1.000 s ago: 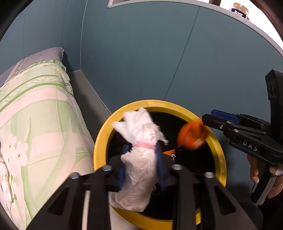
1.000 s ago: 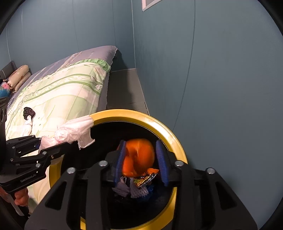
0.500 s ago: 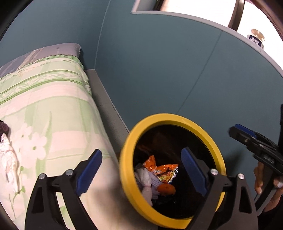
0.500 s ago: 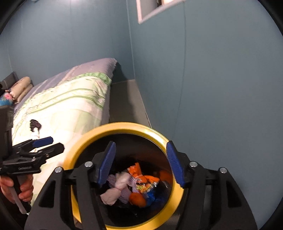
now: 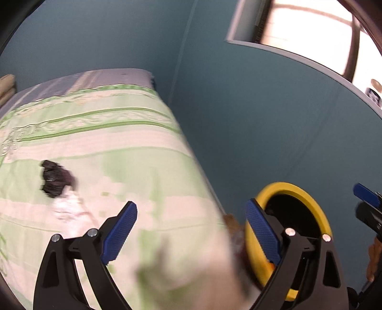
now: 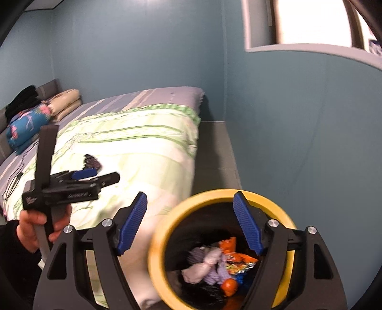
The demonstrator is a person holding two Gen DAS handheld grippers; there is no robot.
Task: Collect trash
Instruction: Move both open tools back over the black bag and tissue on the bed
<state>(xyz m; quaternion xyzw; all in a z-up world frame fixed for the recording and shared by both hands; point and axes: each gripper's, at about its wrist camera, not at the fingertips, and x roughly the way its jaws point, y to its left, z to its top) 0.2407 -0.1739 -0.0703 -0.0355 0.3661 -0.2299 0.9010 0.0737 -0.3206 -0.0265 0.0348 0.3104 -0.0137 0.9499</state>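
A black bin with a yellow rim (image 6: pixel 274 205) stands between the bed and the wall. It holds a white tissue (image 6: pixel 203 264), orange wrappers (image 6: pixel 230 243) and an orange ball (image 6: pixel 229 288). My right gripper (image 6: pixel 191 198) hovers above the bin's left side. Its jaws are opening and nothing is between them. My left gripper (image 5: pixel 191 207) stands wide open and empty over the bed's edge, with the bin rim (image 5: pixel 296 188) to its right. A black crumpled scrap (image 5: pixel 56 178) lies on the duvet beside a white paper (image 5: pixel 66 207), left of and beyond the left gripper.
A bed with a green floral duvet (image 6: pixel 133 147) fills the left side, with folded blankets (image 6: pixel 28 124) at its head. A grey ledge (image 6: pixel 214 147) runs between bed and teal wall. There is a window (image 6: pixel 310 21) at the upper right. A hand (image 6: pixel 31 221) holds the left gripper.
Both grippers have opened: the white tissue and the orange ball they held now lie in the bin. The left gripper has swung left toward the bed, and the right has pulled up and back.
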